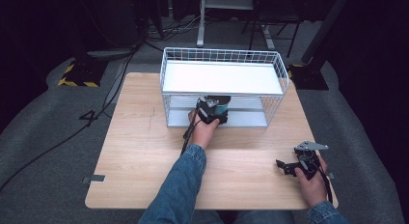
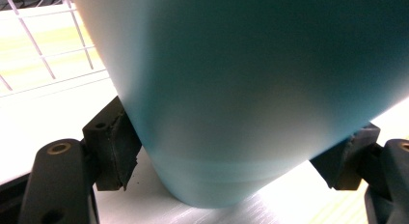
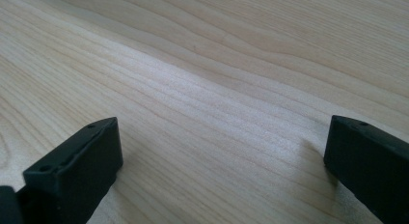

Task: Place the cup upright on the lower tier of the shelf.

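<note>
A teal cup stands in the lower level of a white wire rack, under its white top shelf. My left gripper reaches into the rack's front opening and is shut on the cup. In the left gripper view the teal cup looms close, with a black pad pressed on each side and its base on the pale lower shelf. My right gripper rests low over the table's front right, held in a hand. It is open, with bare wood between its fingers.
The wooden table has free room to the left of and in front of the rack. The rack's wire walls close in the sides and back. Cables and stand bases lie on the grey floor beyond.
</note>
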Demonstrator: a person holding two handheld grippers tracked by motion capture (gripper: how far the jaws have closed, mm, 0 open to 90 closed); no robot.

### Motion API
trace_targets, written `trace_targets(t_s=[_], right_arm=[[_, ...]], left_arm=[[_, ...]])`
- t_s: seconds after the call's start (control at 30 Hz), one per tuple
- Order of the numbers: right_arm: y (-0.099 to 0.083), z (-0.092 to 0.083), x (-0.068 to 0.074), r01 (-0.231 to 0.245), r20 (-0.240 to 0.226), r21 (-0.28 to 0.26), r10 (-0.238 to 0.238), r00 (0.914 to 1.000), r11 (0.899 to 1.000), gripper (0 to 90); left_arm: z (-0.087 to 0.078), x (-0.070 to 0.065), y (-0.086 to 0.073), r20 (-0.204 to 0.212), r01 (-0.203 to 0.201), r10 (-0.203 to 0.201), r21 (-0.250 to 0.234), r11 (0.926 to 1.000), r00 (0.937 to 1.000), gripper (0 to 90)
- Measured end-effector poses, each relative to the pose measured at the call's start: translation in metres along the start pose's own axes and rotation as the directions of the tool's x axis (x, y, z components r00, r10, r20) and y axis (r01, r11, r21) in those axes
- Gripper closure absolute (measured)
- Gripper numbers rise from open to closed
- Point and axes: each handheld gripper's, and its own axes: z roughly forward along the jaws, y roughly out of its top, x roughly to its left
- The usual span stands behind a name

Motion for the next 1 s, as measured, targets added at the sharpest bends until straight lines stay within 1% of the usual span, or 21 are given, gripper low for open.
trace_targets(t_s=[0.13, 0.27, 0.3, 0.37, 0.43, 0.47, 0.6, 0.63, 0.67, 0.7, 0.73, 0.77, 0.8, 0.83, 0.87, 0.9, 0.93, 0.97, 1.0], right_arm=[[0.0, 0.0, 0.0, 0.001, 0.0, 0.0, -0.001, 1.0, 1.0, 0.0], [0.0, 0.0, 0.0, 0.0, 0.0, 0.0, 0.0, 1.0, 1.0, 0.1], [0.0, 0.0, 0.0, 0.001, 0.0, 0.0, -0.001, 1.0, 1.0, 0.1], [0.0, 0.0, 0.0, 0.001, 0.0, 0.0, -0.001, 1.0, 1.0, 0.1], [0.0, 0.0, 0.0, 0.0, 0.0, 0.0, 0.0, 1.0, 1.0, 0.0], [0.0, 0.0, 0.0, 0.0, 0.0, 0.0, 0.0, 1.0, 1.0, 0.1], [0.0, 0.0, 0.0, 0.0, 0.0, 0.0, 0.0, 1.0, 1.0, 0.1], [0.0, 0.0, 0.0, 0.0, 0.0, 0.0, 0.0, 1.0, 1.0, 0.0], [0.0, 0.0, 0.0, 0.0, 0.0, 0.0, 0.0, 1.0, 1.0, 0.0], [0.0, 0.0, 0.0, 0.0, 0.0, 0.0, 0.0, 1.0, 1.0, 0.1], [0.0, 0.0, 0.0, 0.0, 0.0, 0.0, 0.0, 1.0, 1.0, 0.1], [0.0, 0.0, 0.0, 0.0, 0.0, 0.0, 0.0, 1.0, 1.0, 0.1], [0.0, 0.0, 0.0, 0.0, 0.0, 0.0, 0.0, 1.0, 1.0, 0.1], [0.0, 0.0, 0.0, 0.0, 0.0, 0.0, 0.0, 1.0, 1.0, 0.1], [0.0, 0.0, 0.0, 0.0, 0.0, 0.0, 0.0, 1.0, 1.0, 0.0], [0.0, 0.0, 0.0, 0.0, 0.0, 0.0, 0.0, 1.0, 1.0, 0.1], [0.0, 0.0, 0.0, 0.0, 0.0, 0.0, 0.0, 1.0, 1.0, 0.0], [0.0, 0.0, 0.0, 0.0, 0.0, 0.0, 0.0, 1.0, 1.0, 0.0], [0.0, 0.0, 0.0, 0.0, 0.0, 0.0, 0.0, 1.0, 1.0, 0.1]], left_arm=[[0.0, 0.0, 0.0, 0.001, 0.0, 0.0, 0.0, 1.0, 1.0, 22.5], [0.0, 0.001, 0.0, 0.018, 0.004, -0.005, 0.008, 1.0, 0.9998, 22.0], [0.0, 0.002, 0.0, 0.008, 0.002, -0.002, 0.01, 0.9999, 1.0, 21.2], [-0.001, 0.001, 0.0, -0.016, 0.01, -0.01, 0.009, 0.9999, 0.9998, 18.1], [-0.003, 0.003, 0.0, -0.012, -0.006, 0.006, 0.006, 1.0, 0.9999, 16.2], [-0.004, 0.003, 0.0, -0.011, -0.007, 0.007, 0.006, 1.0, 0.9999, 15.7], [-0.009, 0.003, -0.001, 0.001, 0.004, -0.004, -0.002, 1.0, 1.0, 15.2], [-0.011, 0.003, -0.001, -0.003, 0.002, -0.002, 0.0, 1.0, 1.0, 15.3], [-0.014, 0.002, -0.002, -0.006, 0.023, -0.023, 0.01, 0.9997, 0.9997, 15.2], [-0.014, 0.005, -0.001, 0.017, -0.006, 0.006, -0.005, 1.0, 0.9998, 15.2], [-0.016, 0.005, -0.002, 0.013, 0.003, -0.003, -0.008, 1.0, 0.9999, 15.2], [-0.019, 0.005, -0.002, -0.005, 0.009, -0.009, -0.012, 0.9999, 0.9999, 15.2], [-0.02, 0.006, -0.002, 0.004, 0.006, -0.006, -0.011, 0.9999, 1.0, 15.2], [-0.021, 0.007, -0.001, 0.035, -0.012, 0.013, -0.012, 0.9998, 0.9993, 15.2], [-0.023, 0.004, -0.002, 0.001, 0.024, -0.024, -0.015, 0.9996, 0.9997, 15.3], [-0.025, 0.003, -0.002, 0.006, 0.021, -0.021, -0.023, 0.9995, 0.9998, 15.3], [-0.028, 0.003, -0.003, 0.008, 0.025, -0.025, -0.018, 0.9995, 0.9997, 15.4], [-0.03, 0.002, -0.003, 0.023, 0.022, -0.021, -0.023, 0.9995, 0.9995, 15.4], [-0.033, 0.003, -0.004, 0.021, 0.014, -0.013, -0.029, 0.9995, 0.9997, 15.4]])
